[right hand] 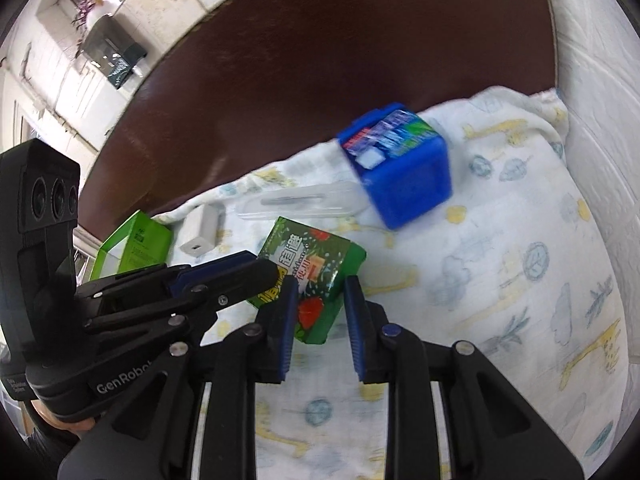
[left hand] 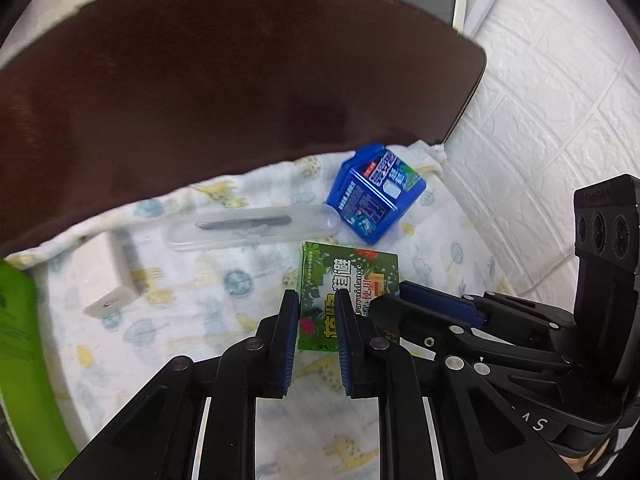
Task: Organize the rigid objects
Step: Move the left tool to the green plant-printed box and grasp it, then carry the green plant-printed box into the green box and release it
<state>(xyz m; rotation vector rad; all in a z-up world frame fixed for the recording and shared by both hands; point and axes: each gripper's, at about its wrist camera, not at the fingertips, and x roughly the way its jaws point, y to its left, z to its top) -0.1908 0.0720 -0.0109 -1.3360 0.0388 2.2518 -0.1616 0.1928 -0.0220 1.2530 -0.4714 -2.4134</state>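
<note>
A white cloth with printed giraffes covers part of a dark brown wooden table, and white brick-pattern walls stand around. From left: a bright green carton at the cloth edge, a white charger cube, a clear plastic tube case, a blue plastic box near the table corner. The left gripper and the right gripper, both spread, meet at the flat green printed box; whether they touch it is not clear.

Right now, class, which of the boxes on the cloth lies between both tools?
The dark green box with red flowers: both the left tool and the right tool straddle it, while the blue box lies farther off.
</note>
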